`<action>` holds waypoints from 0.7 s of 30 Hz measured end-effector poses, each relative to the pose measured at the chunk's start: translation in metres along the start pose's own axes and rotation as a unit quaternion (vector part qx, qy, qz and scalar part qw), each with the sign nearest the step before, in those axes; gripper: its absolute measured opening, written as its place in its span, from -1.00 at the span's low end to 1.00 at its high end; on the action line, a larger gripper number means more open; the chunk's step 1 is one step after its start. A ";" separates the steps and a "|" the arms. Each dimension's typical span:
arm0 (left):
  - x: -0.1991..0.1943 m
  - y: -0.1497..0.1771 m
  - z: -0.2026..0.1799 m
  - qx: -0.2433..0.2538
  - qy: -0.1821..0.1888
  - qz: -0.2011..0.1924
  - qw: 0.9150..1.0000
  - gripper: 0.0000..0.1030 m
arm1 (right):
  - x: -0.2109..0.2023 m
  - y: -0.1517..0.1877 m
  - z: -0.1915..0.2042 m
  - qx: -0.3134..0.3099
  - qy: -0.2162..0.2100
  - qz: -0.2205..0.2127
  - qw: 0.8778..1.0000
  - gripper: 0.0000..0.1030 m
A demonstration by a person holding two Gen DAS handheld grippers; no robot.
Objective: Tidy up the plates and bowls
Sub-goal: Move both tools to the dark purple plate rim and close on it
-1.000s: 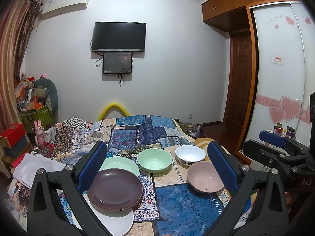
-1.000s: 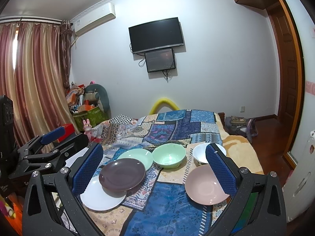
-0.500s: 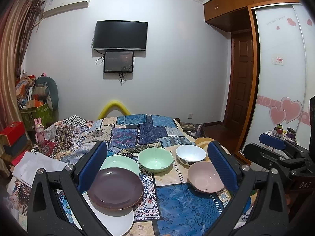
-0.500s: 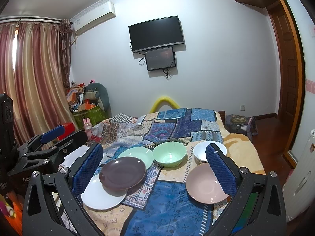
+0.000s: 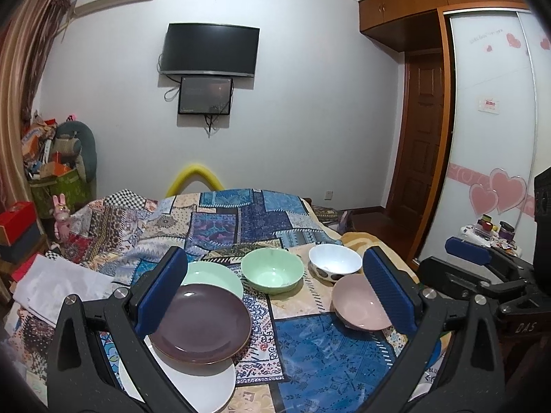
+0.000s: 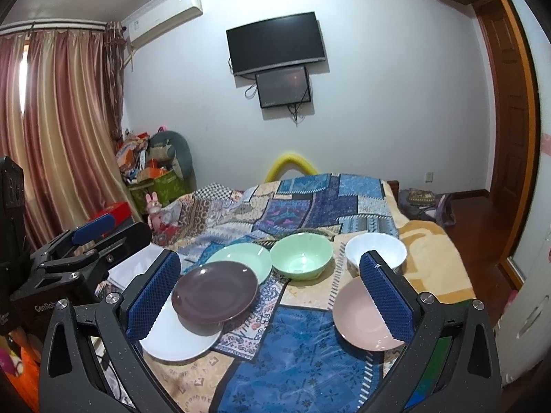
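Several dishes lie on a patchwork bedspread [image 5: 241, 220]. A purple plate [image 5: 201, 323] rests on a white plate [image 5: 193, 389] and overlaps a green plate [image 5: 213, 275]. Behind them stand a green bowl [image 5: 272, 270] and a white bowl [image 5: 334, 266], with a pink bowl [image 5: 358, 306] nearer. My left gripper [image 5: 275, 292] hovers open above the bed's near end, holding nothing. The right wrist view shows the same purple plate [image 6: 215, 292], white plate [image 6: 179, 337], green bowl [image 6: 301, 256], white bowl [image 6: 375, 251] and pink bowl [image 6: 361, 320]. My right gripper [image 6: 270, 296] is open and holds nothing.
A TV [image 5: 210, 50] hangs on the far wall. Boxes and clutter [image 5: 51, 172] pile up at the left by the curtains [image 6: 62, 137]. A wardrobe [image 5: 492, 137] and a door [image 5: 420, 130] stand to the right. A white cloth [image 5: 58, 285] lies on the bed's left edge.
Both views have drifted slightly, so the dishes sit a little higher in frame. No dish has moved and both grippers stay open.
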State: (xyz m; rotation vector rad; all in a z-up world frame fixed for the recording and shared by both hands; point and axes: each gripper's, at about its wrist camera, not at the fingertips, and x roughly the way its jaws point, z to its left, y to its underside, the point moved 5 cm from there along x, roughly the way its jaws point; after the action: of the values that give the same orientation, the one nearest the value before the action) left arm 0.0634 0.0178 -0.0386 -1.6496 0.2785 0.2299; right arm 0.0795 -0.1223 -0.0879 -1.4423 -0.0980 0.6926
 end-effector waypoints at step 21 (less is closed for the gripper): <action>0.129 0.104 0.140 -0.043 -0.052 0.225 0.972 1.00 | 0.131 0.061 0.012 0.006 -0.009 0.149 0.989 0.99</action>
State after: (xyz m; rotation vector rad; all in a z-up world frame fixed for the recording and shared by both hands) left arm 0.1552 0.1422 -0.1909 -1.6370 0.5685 0.6762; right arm 0.1561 -0.0498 -0.1871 -1.4550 0.1114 0.9485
